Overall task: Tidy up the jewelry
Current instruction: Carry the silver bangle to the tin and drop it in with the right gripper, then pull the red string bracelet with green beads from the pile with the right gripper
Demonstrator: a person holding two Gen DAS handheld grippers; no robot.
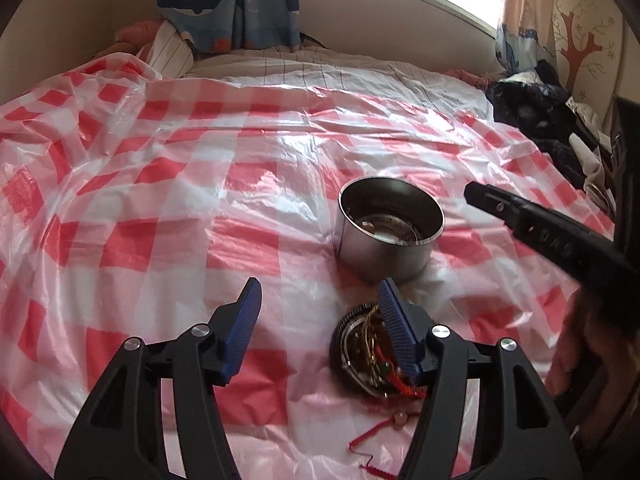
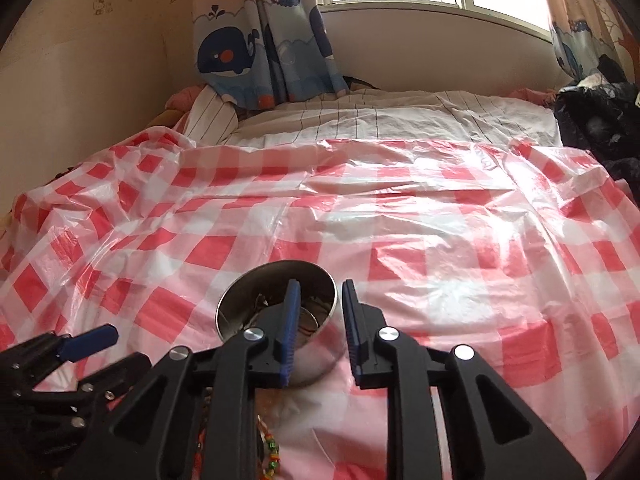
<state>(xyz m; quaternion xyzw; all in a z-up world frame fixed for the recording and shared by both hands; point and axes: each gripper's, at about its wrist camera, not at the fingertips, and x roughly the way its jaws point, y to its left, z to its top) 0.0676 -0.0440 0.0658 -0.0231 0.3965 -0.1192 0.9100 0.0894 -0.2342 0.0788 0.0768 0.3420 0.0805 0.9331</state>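
Landmark = steel cup (image 1: 390, 226), upright on the red-and-white checked plastic sheet (image 1: 160, 200) covering the bed. Left wrist view, left to right: left gripper (image 1: 320, 300) released, blue pads spread wide, nothing clamped; its left pad (image 1: 240, 332) hangs over bare sheet well left of the cup, its right pad (image 1: 396, 320) sits just in front of the cup's base and overlaps the round black lid (image 1: 352, 344) lying flat on the sheet, close in front of the cup. Lid holds a tangle of jewelry (image 1: 374, 344): gold chain, red cord, beads; contact between pad and pile can't be told. A red cord (image 1: 364, 440) with a pale bead trails out of the lid onto the sheet, further in front of the cup. Inside the cup a few pieces lie at the bottom, too dim to identify. Right of the cup, the right gripper (image 1: 478, 196) comes in as a black finger tip, apart from the rim. Right wrist view: left gripper (image 2: 92, 340) shows at the far left, left of the cup (image 2: 276, 292). Right gripper (image 2: 318, 296) jaws parted narrowly, not pressing anything; left pad (image 2: 290, 320) is over the cup's mouth, right pad (image 2: 350, 320) just outside its right rim, so the rim wall lines up with the gap. Beaded strand (image 2: 270, 452) shows low, in front of the cup, under the right gripper's body.
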